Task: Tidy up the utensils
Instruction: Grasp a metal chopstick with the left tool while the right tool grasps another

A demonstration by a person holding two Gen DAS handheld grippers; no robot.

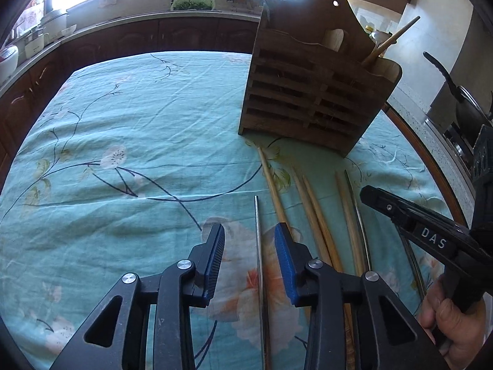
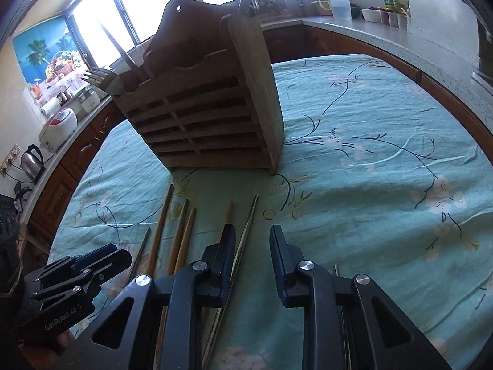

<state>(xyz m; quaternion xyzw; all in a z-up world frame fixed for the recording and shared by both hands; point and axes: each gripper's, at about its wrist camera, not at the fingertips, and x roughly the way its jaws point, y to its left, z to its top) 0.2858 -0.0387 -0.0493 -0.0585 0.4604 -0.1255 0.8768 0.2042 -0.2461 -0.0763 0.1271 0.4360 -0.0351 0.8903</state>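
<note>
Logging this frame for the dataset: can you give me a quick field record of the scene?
surface: teal floral tablecloth
holder: wooden utensil holder, upright, some utensils already in it
loose items: wooden chopsticks and metal chopstick lying in front of holder
left gripper: jaws straddle metal chopstick, not clamped
right gripper: jaws apart, nothing gripped

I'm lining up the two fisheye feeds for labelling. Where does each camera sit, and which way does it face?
Left wrist: on the left gripper, looking down its fingers at a metal chopstick on the tablecloth; the right gripper and a hand show at right.
Right wrist: on the right gripper, facing the wooden utensil holder; the left gripper shows at lower left.
Shared: holder, wooden chopsticks, tablecloth.
</note>
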